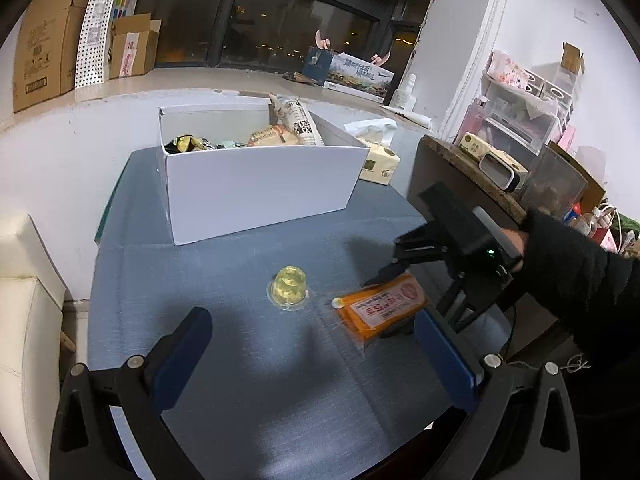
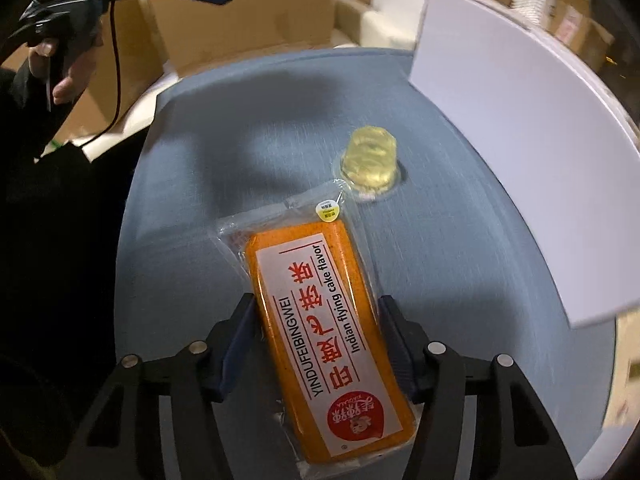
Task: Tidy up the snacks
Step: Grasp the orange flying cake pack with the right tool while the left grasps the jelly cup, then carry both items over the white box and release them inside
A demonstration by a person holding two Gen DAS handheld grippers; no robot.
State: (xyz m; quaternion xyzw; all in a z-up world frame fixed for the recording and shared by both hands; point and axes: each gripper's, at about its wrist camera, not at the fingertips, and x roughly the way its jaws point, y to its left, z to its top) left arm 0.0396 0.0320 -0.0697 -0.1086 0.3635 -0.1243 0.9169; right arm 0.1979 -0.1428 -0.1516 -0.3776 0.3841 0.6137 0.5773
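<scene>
An orange snack pack (image 2: 320,328) with a white label lies lengthwise between the fingers of my right gripper (image 2: 316,308), whose blue pads press on its two long sides just above the blue table (image 2: 192,168). In the left wrist view the right gripper (image 1: 390,304) reaches in from the right over the same orange snack pack (image 1: 380,306). A small clear jelly cup (image 1: 288,286) with yellow filling stands on the cloth just beyond the pack's tip. My left gripper (image 1: 312,324) hovers open above the near table, with nothing between its fingers. A white open box (image 1: 256,188) behind holds several snacks.
A tissue pack (image 1: 378,160) lies right of the box. A dark side table (image 1: 460,168) with clutter stands at the right, a cream seat (image 1: 24,320) at the left. Cardboard boxes (image 1: 44,40) stand on the window sill. A person's black sleeve (image 1: 580,280) comes in from the right.
</scene>
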